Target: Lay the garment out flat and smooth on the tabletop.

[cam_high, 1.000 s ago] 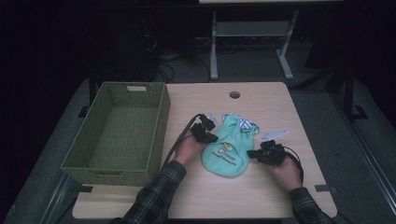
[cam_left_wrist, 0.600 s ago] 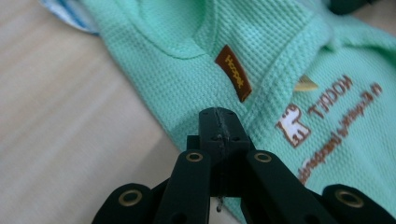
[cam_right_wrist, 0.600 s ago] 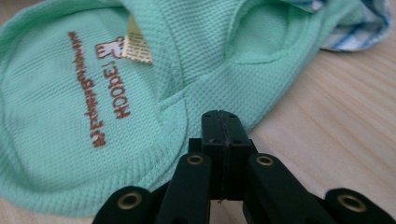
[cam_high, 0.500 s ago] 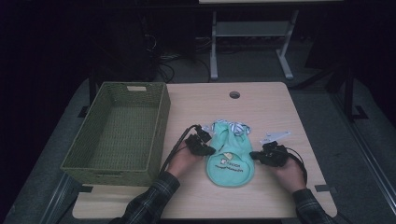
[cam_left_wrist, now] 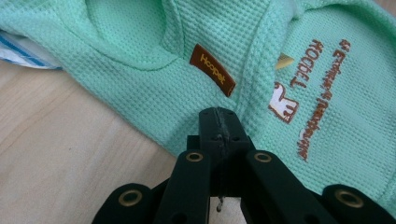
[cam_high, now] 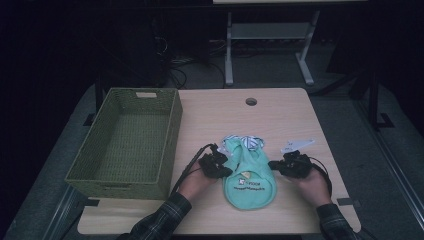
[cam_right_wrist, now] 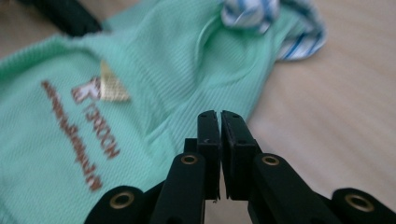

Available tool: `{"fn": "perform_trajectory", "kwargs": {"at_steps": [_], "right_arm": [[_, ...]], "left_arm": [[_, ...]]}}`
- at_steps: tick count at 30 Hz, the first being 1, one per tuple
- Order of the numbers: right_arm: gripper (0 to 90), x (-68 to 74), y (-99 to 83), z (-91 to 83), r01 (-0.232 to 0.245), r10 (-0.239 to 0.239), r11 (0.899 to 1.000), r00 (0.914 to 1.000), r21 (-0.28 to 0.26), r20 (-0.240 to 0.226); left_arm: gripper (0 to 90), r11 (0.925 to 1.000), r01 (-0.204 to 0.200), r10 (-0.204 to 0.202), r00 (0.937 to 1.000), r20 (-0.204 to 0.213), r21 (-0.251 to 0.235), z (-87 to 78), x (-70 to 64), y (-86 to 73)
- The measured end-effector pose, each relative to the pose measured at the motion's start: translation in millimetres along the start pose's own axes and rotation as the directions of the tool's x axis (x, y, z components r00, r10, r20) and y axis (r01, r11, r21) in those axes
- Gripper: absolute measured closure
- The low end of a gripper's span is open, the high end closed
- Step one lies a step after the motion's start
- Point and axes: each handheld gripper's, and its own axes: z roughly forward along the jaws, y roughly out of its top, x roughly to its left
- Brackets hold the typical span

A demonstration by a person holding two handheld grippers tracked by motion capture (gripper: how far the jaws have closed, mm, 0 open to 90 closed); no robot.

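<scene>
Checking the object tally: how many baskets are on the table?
1. A green woven basket sits at the table's left side, apart from the mint green garment that lies between the two hand-held grippers. Nothing suggests another hidden one.

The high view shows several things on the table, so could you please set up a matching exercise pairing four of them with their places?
Things:
1. woven basket
2. mint green garment
3. round hole
4. white tag

Places:
A. near the table's far edge
B. between the two grippers
C. at the table's left side
D. just beyond the right gripper

Pairs: 1-C, 2-B, 3-A, 4-D
</scene>
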Motion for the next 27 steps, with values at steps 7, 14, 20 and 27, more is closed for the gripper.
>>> {"fn": "perform_trajectory", "kwargs": {"at_steps": [7, 14, 20, 27], "right_arm": [[86.0, -23.2, 26.5, 13.9, -0.035, 0.035, 0.999, 0.9991, -0.042, 0.021], [84.0, -41.0, 43.6, 42.0, -0.081, 0.082, 0.995, 0.9965, -0.053, 0.016], [81.0, -39.1, 53.3, 48.8, -0.078, 0.079, 0.995, 0.9968, -0.060, 0.015], [77.1, -33.4, 55.8, 62.5, -0.043, 0.044, 0.999, 0.9987, -0.011, 0.028]], "left_arm": [[89.7, 0.9999, -0.012, 0.012, 0.9999, -0.004, 0.006, -0.6, 1.0, -0.2], [89.7, 1.0000, 0.000, 0.000, 1.0000, 0.002, 0.002, -0.5, 0.6, -0.8], [89.7, 0.9999, -0.009, 0.009, 1.0000, -0.002, 0.008, -0.8, 0.6, -0.6], [89.7, 1.0000, 0.002, -0.002, 1.0000, 0.003, 0.003, -0.5, 0.8, -0.8]]}}
